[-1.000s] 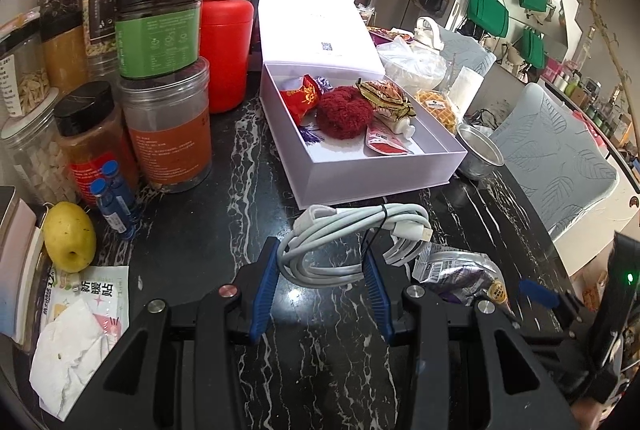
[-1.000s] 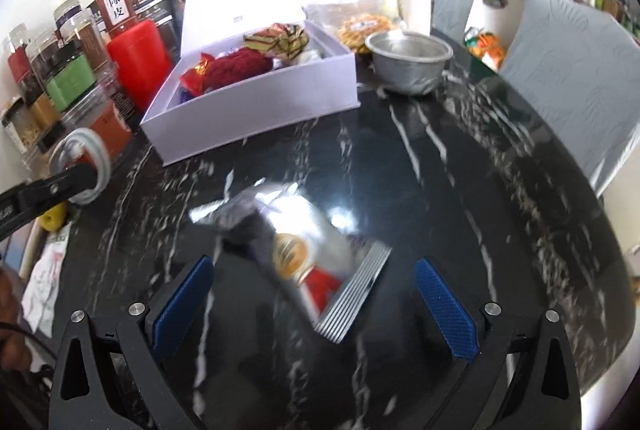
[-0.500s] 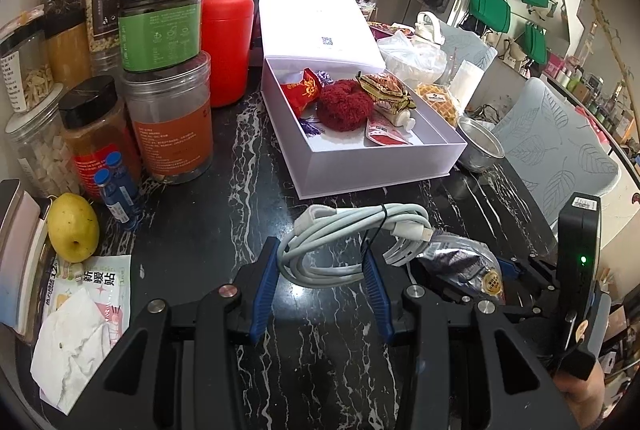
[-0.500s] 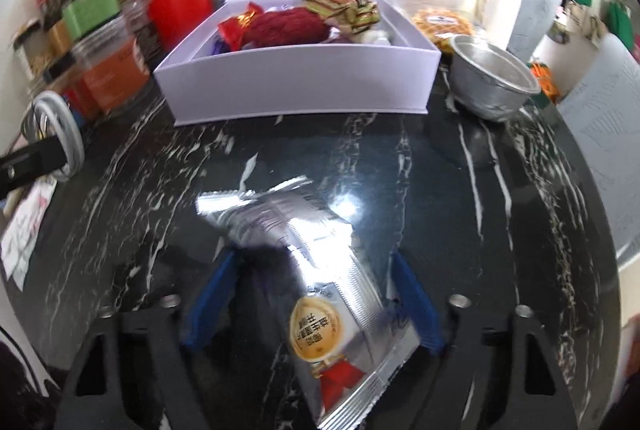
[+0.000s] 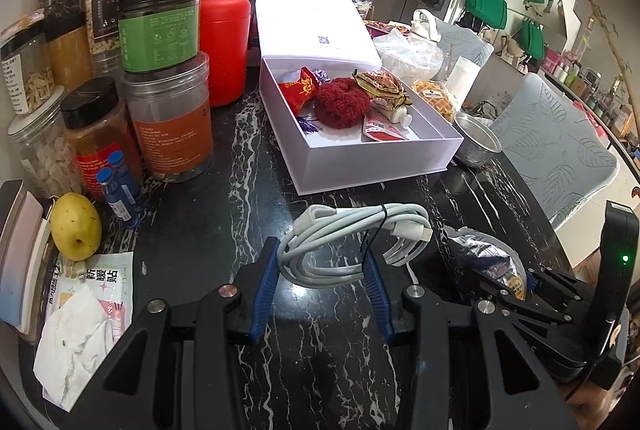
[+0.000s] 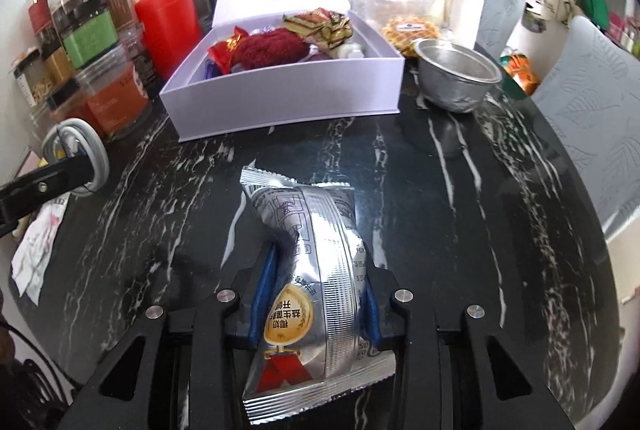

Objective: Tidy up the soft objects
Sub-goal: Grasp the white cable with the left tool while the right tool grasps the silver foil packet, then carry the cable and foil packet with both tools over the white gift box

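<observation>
My left gripper (image 5: 320,262) is shut on a coiled white cable (image 5: 352,238) and holds it above the black marble table (image 5: 200,230). My right gripper (image 6: 316,270) is shut on a silver snack packet (image 6: 312,270), with the packet squeezed between the blue pads. The packet also shows in the left wrist view (image 5: 488,258). An open white box (image 6: 288,97) stands ahead and holds a red fuzzy item (image 6: 272,47), red and gold wrapped snacks (image 6: 320,23) and a small tube. The box also shows in the left wrist view (image 5: 372,165).
Stacked jars (image 5: 164,77) and a red canister (image 5: 224,49) stand left of the box. A metal bowl (image 6: 456,77), a waffle pack (image 6: 408,29) and plastic bags lie to its right. A yellow pear (image 5: 76,226), blue vials and tissue (image 5: 76,346) lie at near left.
My right gripper moved forward over the silver packet and shut on it. My left gripper has kept hold of the cable and barely moved.
</observation>
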Demonstrator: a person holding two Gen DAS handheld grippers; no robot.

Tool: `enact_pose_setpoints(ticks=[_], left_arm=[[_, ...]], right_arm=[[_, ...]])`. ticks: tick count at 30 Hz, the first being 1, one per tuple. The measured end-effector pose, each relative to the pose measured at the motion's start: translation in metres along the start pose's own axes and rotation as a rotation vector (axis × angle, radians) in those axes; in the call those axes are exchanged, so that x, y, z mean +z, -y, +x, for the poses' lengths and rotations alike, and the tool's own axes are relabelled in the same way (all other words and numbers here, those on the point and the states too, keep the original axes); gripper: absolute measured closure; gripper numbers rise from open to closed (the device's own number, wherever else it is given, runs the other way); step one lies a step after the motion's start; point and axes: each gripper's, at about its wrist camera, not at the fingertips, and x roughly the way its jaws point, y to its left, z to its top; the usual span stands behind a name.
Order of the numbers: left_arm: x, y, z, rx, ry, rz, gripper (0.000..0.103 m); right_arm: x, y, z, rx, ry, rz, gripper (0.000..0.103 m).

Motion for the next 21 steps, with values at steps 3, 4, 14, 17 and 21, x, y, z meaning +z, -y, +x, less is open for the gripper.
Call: enact_pose_setpoints(ticks=[3, 4, 14, 17, 21], left_arm=[[-0.002, 0.002, -0.003, -0.007, 0.004, 0.007, 0.062], [-0.002, 0.003, -0.005, -0.009, 0.005, 0.009, 0.062], [-0.005, 0.009, -0.018, -0.027, 0.025, 0.028, 0.062], [-0.005, 0.01, -0.023, -0.036, 0.035, 0.034, 0.062], [-0.004, 0.012, -0.031, -0.048, 0.051, 0.041, 0.062]], right_arm=[[-0.003, 0.0, -0.01, -0.006, 0.009, 0.011, 0.066], [-0.003, 0.0, -0.012, -0.008, 0.013, 0.014, 0.066], [-0.013, -0.002, -0.039, -0.023, 0.045, 0.048, 0.066], [-0.017, -0.003, -0.049, -0.024, 0.059, 0.064, 0.066], [-0.02, -0.006, -0.063, -0.024, 0.085, 0.076, 0.066]])
